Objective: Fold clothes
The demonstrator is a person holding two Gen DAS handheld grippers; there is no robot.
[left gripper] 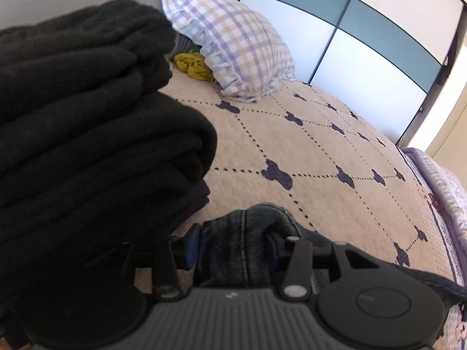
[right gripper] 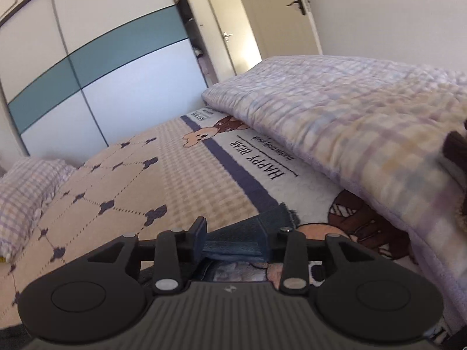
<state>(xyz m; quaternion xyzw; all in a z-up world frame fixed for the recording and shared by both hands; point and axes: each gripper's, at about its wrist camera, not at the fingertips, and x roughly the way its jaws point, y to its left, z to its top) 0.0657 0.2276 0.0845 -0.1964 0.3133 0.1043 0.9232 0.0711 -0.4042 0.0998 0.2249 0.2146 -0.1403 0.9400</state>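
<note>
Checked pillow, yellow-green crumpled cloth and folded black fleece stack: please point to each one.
Checked pillow (left gripper: 233, 43), left wrist view, middle of its plaid face.
Yellow-green crumpled cloth (left gripper: 193, 65), left wrist view, its bunched middle.
Folded black fleece stack (left gripper: 87, 116), left wrist view, front of its folds.

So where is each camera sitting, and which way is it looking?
Left wrist: sits on the left gripper, faces the black folded pile and checked pillow; denim sits between its fingers.
Right wrist: sits on the right gripper, faces the doors and checked quilt; denim sits between its fingers.
Shared: bedspread, wardrobe, pillow.
</note>
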